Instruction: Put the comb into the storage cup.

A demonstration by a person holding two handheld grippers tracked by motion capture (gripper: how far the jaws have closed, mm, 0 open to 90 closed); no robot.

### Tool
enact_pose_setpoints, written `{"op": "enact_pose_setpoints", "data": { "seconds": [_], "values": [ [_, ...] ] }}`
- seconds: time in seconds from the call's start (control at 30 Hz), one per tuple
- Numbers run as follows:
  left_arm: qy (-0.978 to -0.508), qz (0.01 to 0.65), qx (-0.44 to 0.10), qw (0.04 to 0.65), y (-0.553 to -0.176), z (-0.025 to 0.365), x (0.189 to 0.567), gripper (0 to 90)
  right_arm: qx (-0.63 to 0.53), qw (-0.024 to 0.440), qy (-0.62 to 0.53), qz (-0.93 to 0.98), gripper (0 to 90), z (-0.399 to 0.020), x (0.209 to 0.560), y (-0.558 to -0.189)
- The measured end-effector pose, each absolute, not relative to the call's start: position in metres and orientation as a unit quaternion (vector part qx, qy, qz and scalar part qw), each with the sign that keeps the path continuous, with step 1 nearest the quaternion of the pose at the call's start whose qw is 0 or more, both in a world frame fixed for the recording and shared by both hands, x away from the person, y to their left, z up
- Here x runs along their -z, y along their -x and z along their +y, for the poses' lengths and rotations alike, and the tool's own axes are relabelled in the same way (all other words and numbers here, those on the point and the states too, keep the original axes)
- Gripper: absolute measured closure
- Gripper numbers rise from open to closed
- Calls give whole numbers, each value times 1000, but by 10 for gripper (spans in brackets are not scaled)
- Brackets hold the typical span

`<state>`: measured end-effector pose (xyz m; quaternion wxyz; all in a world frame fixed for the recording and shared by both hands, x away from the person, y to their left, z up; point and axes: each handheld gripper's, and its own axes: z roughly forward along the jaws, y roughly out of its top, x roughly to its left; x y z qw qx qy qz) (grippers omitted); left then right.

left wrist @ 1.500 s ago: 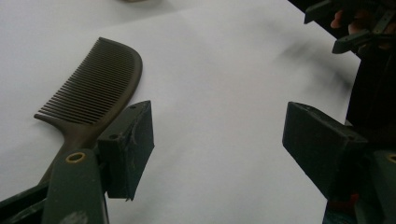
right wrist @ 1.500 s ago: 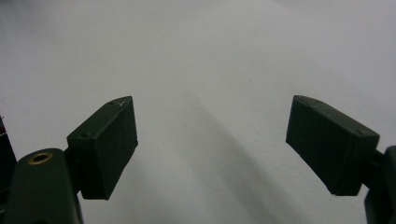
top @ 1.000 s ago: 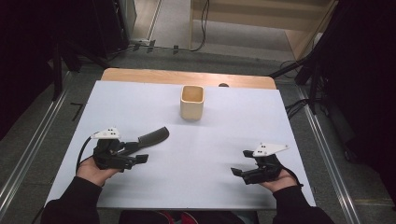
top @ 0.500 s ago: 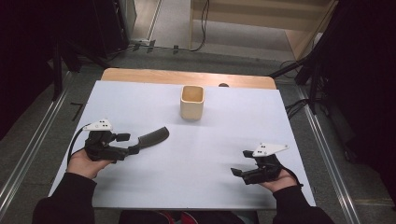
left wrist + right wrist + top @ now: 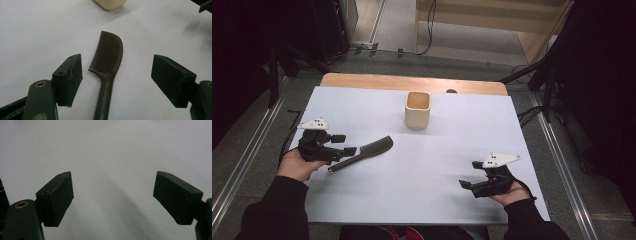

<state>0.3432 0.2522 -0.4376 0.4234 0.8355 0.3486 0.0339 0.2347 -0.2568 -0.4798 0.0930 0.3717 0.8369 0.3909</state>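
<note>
Dark olive-black plastic comb (image 5: 108, 57), one piece, curved toothed head with a straight narrow handle. Position: flat on the white table sheet (image 5: 437, 170), left of centre, handle towards the left gripper (image 5: 348, 150), head angled towards the beige square-walled cup (image 5: 417, 109), which stands well apart near the far edge.

Left gripper: jaws spread wide, holding nothing, set either side of the comb's handle in the left gripper view. Right gripper (image 5: 464, 185): jaws likewise wide apart and empty, resting near the table's near right edge, well apart from the comb.

Handling, as judged: light, stiff, smooth and thin; lies low on the sheet, so it could slip or pivot. Best taken across the handle just below the teeth, not on the fine teeth.

Obscured: the handle's end is cut off at the frame's bottom; embossed lettering there is unreadable. The cup's interior is hard to make out.
</note>
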Motion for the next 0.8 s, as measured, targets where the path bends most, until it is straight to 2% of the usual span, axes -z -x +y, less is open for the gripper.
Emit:
{"op": "enact_pose_setpoints", "data": {
  "seconds": [0.37,0.8],
  "values": [
    [-856,327,-22,400,-349,254,451,257,-392,92,-372,836,148,-257,480,-236],
    [-853,333,-25,402,-345,267,464,257,-391,93,-373,836,148,-257,480,-235]
  ]
}}
